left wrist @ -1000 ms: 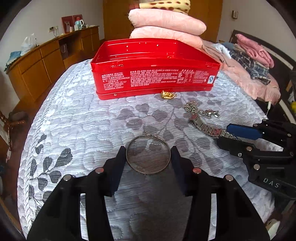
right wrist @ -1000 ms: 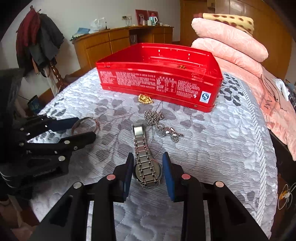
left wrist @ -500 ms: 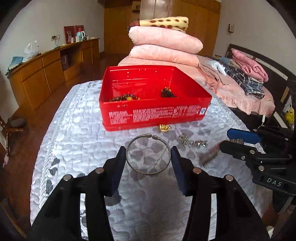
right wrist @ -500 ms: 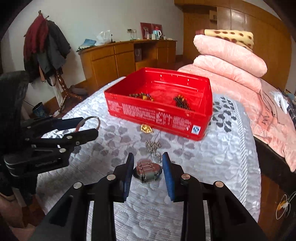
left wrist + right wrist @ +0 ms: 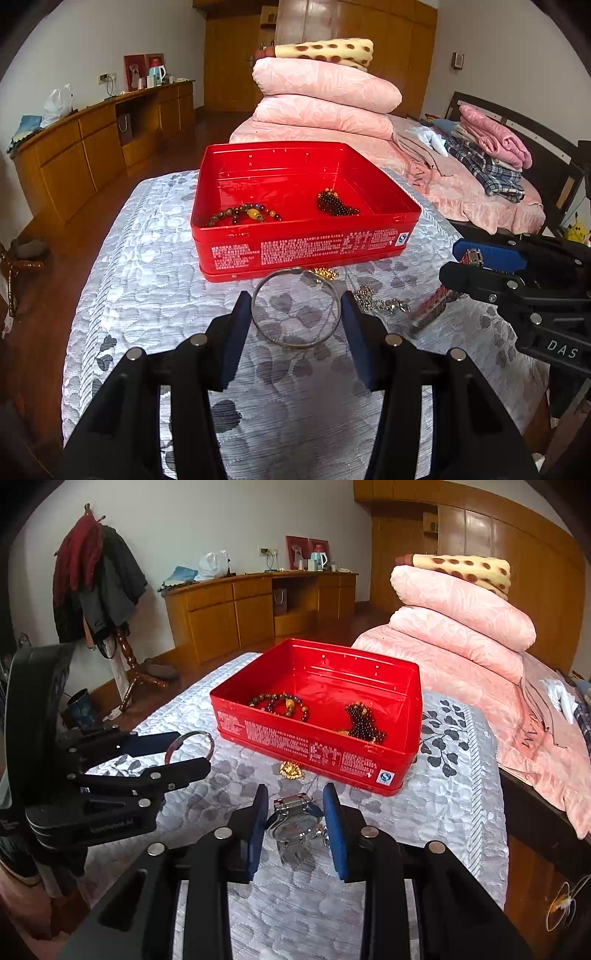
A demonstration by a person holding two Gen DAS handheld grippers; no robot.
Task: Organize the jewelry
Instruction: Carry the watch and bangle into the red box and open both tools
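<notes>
Silver bangle and watch — both gripped, lifted.

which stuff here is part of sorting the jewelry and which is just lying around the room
Part of the job:
- silver bangle in the left gripper
- metal watch in the right gripper
- red tin holding two bead bracelets
- gold pendant and silver chain on the bedspread

Just lying about:
- pink quilts
- coat rack
- kettle

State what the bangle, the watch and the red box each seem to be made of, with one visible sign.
Bangle: thin silvery metal, probably; dull grey sheen.
Watch: polished steel, seemingly; mirror-bright links and case.
Red box: likely painted tin; glossy, thin rolled rim, printed side.
</notes>
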